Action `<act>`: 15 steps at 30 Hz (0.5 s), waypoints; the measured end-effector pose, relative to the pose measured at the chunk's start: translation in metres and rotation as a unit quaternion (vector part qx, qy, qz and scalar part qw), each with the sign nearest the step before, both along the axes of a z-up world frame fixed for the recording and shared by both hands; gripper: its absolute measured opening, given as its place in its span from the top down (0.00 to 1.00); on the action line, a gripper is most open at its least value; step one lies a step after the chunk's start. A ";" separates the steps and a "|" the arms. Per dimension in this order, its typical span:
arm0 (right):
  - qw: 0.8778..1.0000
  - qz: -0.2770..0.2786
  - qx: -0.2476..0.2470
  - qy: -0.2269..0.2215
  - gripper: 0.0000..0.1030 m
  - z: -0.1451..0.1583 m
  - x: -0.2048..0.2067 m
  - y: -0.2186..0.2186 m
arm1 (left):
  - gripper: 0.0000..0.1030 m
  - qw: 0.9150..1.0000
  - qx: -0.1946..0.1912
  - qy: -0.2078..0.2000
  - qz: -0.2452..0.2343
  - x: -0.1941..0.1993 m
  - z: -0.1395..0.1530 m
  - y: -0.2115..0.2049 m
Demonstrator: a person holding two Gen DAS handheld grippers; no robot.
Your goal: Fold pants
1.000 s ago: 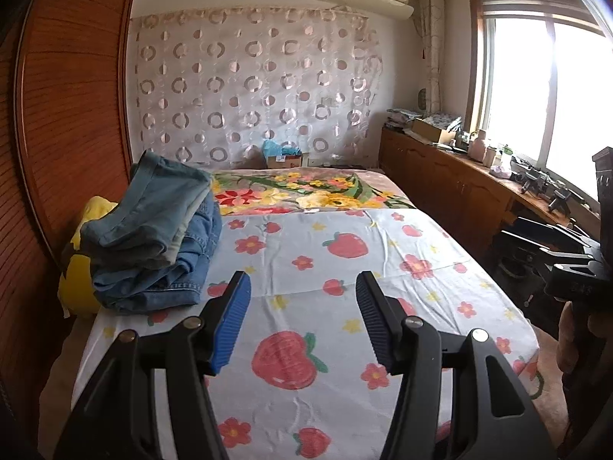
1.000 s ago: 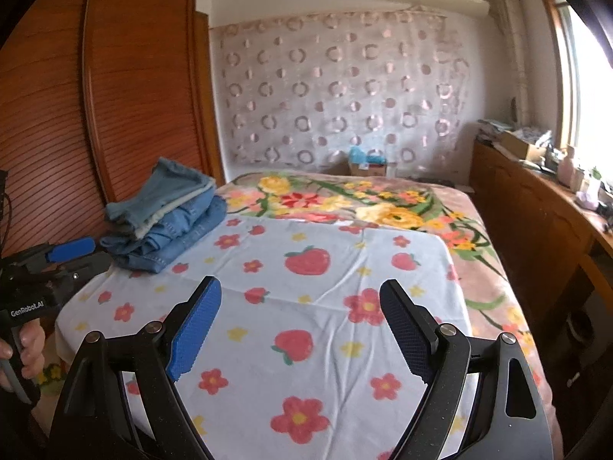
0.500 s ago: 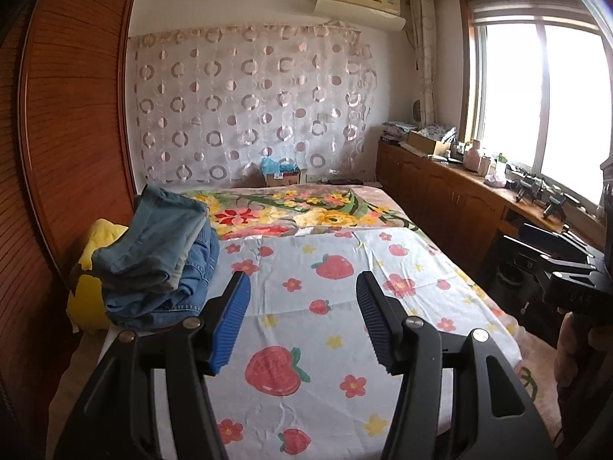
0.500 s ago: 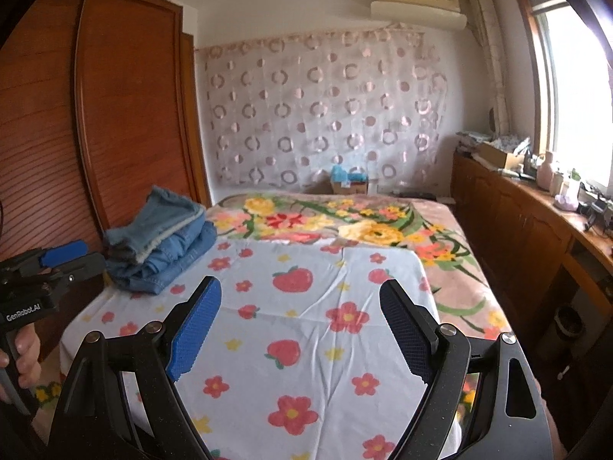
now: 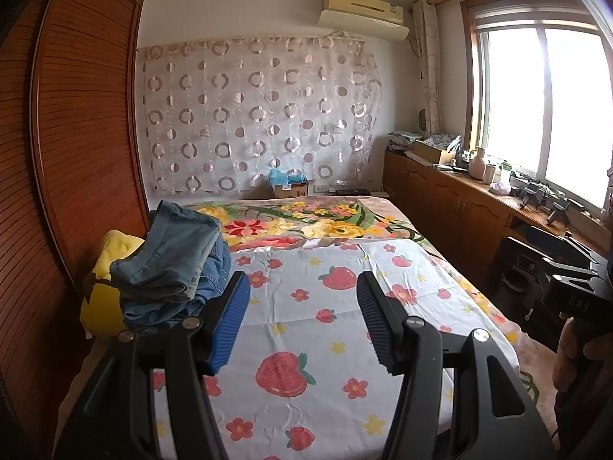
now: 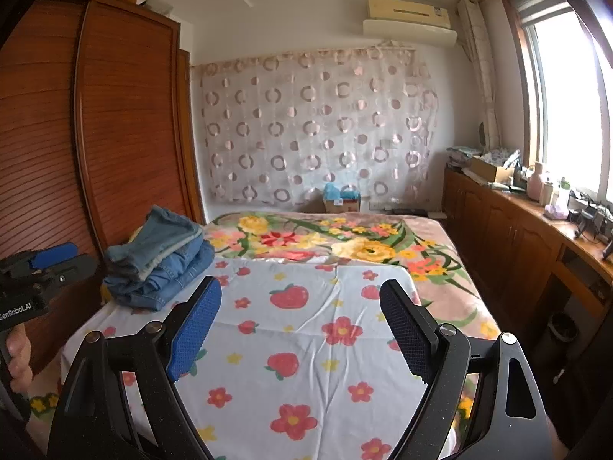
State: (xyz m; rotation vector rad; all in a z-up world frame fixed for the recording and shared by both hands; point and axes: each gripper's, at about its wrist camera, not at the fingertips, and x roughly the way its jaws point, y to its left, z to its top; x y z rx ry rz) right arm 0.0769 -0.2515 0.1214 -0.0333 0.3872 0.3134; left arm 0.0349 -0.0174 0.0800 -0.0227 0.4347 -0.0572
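Hovering wide apart and empty, left claw (image 5: pixel 302 320), right claw (image 6: pixel 300 329), yellow cushion (image 5: pixel 105 299) under folded jeans (image 5: pixel 172 264) clear only in left view

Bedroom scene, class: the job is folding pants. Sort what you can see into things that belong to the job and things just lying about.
Belongs to the job:
- stack of jeans
- strawberry sheet, the work surface
- left gripper, open
- right gripper, open

Just lying about:
- yellow pillow beside the jeans
- cardboard box past the bed
- clutter on the window counter
- air conditioner
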 end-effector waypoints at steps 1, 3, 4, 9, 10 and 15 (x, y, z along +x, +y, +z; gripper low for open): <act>1.000 0.001 0.001 0.000 0.16 0.000 0.000 0.000 | 0.44 1.000 0.000 0.000 0.000 0.000 0.000 0.000; 1.000 0.000 0.000 0.000 0.16 0.000 0.000 0.000 | 0.44 1.000 0.000 0.000 0.001 0.000 0.000 0.000; 1.000 0.001 0.000 0.000 0.16 0.000 0.000 0.000 | 0.44 1.000 0.000 0.000 0.001 0.000 0.000 0.000; 1.000 0.001 -0.001 0.000 0.16 -0.001 0.000 0.000 | 0.44 1.000 -0.001 0.002 0.005 0.001 -0.004 0.002; 1.000 0.001 0.000 0.000 0.16 -0.001 0.000 0.000 | 0.44 1.000 -0.001 0.003 0.006 0.001 -0.004 0.002; 1.000 0.002 0.000 0.002 0.16 0.000 -0.001 -0.001 | 0.44 1.000 -0.002 0.004 0.009 0.002 -0.008 0.003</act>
